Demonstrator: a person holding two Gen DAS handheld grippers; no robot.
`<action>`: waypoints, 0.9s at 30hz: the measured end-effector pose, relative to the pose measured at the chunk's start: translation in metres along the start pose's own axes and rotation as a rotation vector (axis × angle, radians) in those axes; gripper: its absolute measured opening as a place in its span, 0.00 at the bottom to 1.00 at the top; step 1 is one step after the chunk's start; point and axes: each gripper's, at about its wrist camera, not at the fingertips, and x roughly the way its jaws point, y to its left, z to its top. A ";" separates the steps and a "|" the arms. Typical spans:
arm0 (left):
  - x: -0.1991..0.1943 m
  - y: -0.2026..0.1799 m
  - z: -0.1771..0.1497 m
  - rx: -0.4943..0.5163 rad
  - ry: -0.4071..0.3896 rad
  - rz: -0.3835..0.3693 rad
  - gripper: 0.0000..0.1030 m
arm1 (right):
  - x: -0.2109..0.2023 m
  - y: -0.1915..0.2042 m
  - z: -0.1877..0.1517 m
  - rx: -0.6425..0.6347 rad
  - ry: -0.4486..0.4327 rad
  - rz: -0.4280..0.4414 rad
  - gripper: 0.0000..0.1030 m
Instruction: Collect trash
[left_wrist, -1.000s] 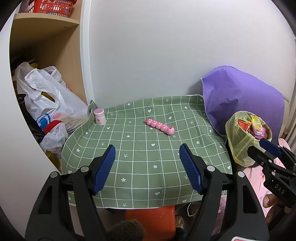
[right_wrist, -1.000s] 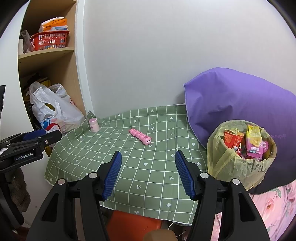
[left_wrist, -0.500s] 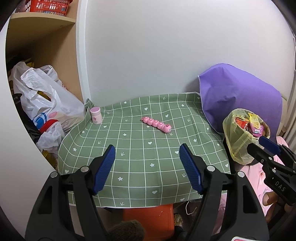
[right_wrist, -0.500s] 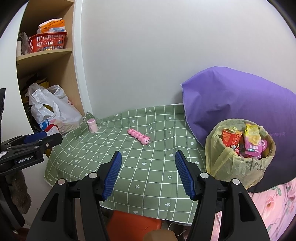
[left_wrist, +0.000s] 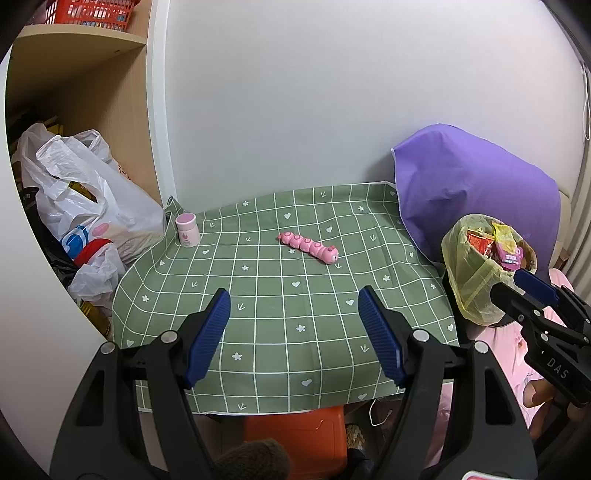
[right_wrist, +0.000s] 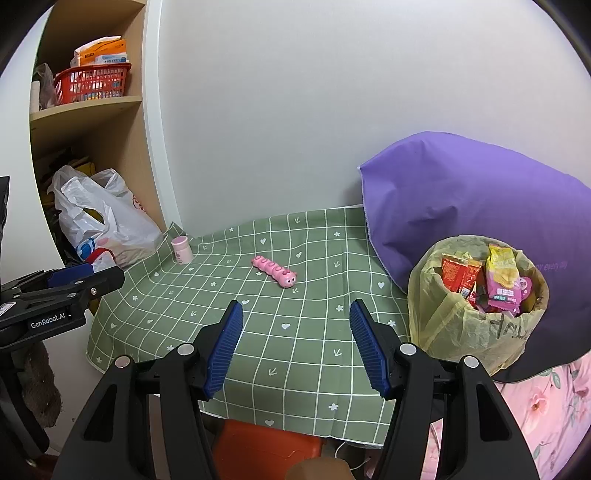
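Green checked cloth with white hearts and flowers (left_wrist: 280, 302) covers a low table set against a plain white wall. Over the last second both cameras have drawn slightly back and swung a little, so the cloth sits lower and smaller in each view; nothing on it has moved.

Off the cloth's left edge, a crumpled white plastic shopping bag (left_wrist: 92, 206) fills the bottom of the wooden shelf unit (right_wrist: 122, 147). At the cloth's back left corner stands a small pink lidded jar (left_wrist: 187, 230), upright. Near the middle, toward the back edge, lies a pink segmented caterpillar toy (left_wrist: 309, 248). No wrapper or scrap shows on the cloth.

Off the right edge, a bin lined with a yellow-green plastic bag (right_wrist: 476, 306) stands in front of a purple fabric cushion (right_wrist: 480, 199), stuffed to the rim with red, yellow and pink snack wrappers (right_wrist: 491, 280).

Left gripper (left_wrist: 293, 325) and right gripper (right_wrist: 295, 336) both hover over the cloth's front edge with their blue pads spread wide and nothing between them.

Pulling back with empty jaws, and with the trash all in the bin, suggests the collecting is finished or nearly so; the jar and toy look like belongings, not rubbish.
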 end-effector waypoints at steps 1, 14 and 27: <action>0.001 0.000 0.000 0.000 0.001 -0.001 0.66 | 0.000 0.001 0.000 -0.001 0.000 0.000 0.55; 0.001 0.001 -0.003 -0.001 0.010 0.000 0.66 | 0.004 0.002 -0.002 0.007 0.003 -0.001 0.55; -0.004 -0.002 -0.005 0.010 -0.006 -0.006 0.66 | 0.001 0.004 -0.002 0.000 0.002 -0.014 0.55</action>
